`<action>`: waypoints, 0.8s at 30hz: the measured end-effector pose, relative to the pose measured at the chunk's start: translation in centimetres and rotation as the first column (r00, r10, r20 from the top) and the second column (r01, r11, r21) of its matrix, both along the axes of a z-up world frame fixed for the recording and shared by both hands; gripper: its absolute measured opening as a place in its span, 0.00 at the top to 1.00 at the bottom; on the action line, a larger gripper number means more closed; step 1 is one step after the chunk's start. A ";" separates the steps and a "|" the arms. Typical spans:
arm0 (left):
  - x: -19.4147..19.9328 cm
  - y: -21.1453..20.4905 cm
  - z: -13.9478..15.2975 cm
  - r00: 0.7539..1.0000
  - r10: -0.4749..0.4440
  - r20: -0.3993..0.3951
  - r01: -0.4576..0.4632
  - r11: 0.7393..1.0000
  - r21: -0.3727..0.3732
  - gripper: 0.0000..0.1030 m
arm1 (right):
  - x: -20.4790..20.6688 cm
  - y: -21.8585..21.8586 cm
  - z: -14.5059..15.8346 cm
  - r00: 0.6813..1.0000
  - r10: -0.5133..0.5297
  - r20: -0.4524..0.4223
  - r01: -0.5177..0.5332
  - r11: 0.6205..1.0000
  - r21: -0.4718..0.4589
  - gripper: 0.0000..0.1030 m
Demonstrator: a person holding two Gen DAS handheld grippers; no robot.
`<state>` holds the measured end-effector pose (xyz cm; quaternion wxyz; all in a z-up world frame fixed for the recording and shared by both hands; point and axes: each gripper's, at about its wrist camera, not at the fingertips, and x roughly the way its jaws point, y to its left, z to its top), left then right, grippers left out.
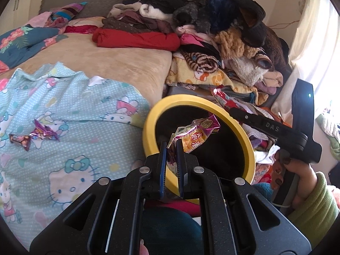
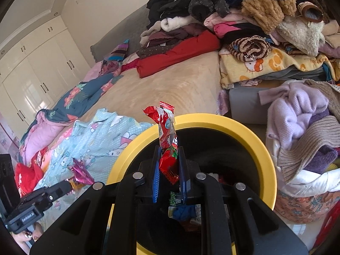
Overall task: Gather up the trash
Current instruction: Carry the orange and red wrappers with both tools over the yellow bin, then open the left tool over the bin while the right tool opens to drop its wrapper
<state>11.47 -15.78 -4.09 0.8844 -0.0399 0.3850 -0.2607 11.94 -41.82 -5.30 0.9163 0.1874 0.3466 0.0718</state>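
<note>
Left gripper (image 1: 171, 146) clamps a crinkled purple-and-orange foil wrapper (image 1: 194, 135) above the round yellow-rimmed black bin (image 1: 148, 125). Right gripper (image 2: 170, 157) pinches a red plastic snack wrapper (image 2: 167, 127) over the same bin. Two small foil wrappers (image 1: 34, 135) lie beyond on the pale blue cartoon-cat blanket (image 1: 70, 106); heaped clothes (image 1: 212, 25) behind.

The left gripper (image 1: 171, 146) points down at a slant over the yellow bin rim (image 1: 148, 127). Its two blue fingers (image 1: 162, 159) are squeezed tight on a purple and orange wrapper (image 1: 196, 135).

The right gripper (image 2: 169, 159) also points down at a slant, right above the mouth of the bin. Its blue fingers (image 2: 156, 180) pinch a red wrapper (image 2: 167, 131) that sticks straight up.

In the left wrist view, a hand (image 1: 297, 178) in a green sleeve (image 1: 316, 204) holds the handle of the right gripper, to the right of the bin.
</note>
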 end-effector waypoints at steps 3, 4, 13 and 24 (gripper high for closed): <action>-0.2 -1.0 -0.2 1.000 -0.023 0.001 0.023 1.000 0.009 0.95 | 0.0 -0.9 -0.3 1.000 -0.019 -0.010 0.019 1.000 0.005 0.85; -0.2 -1.4 -0.3 0.999 -0.032 0.002 0.032 0.999 0.012 0.95 | 0.0 -1.1 -0.4 1.000 -0.025 -0.012 0.025 1.000 0.006 0.85; -0.5 -3.4 -1.2 0.997 -0.074 -0.011 0.074 0.997 0.034 0.95 | -0.1 -2.9 -1.0 0.998 -0.056 -0.033 0.057 0.998 0.013 0.85; 0.1 -5.7 -2.8 0.992 -0.113 -0.050 0.116 0.991 0.061 0.95 | 0.2 -3.3 -1.6 0.997 -0.036 -0.061 0.037 0.999 0.019 0.84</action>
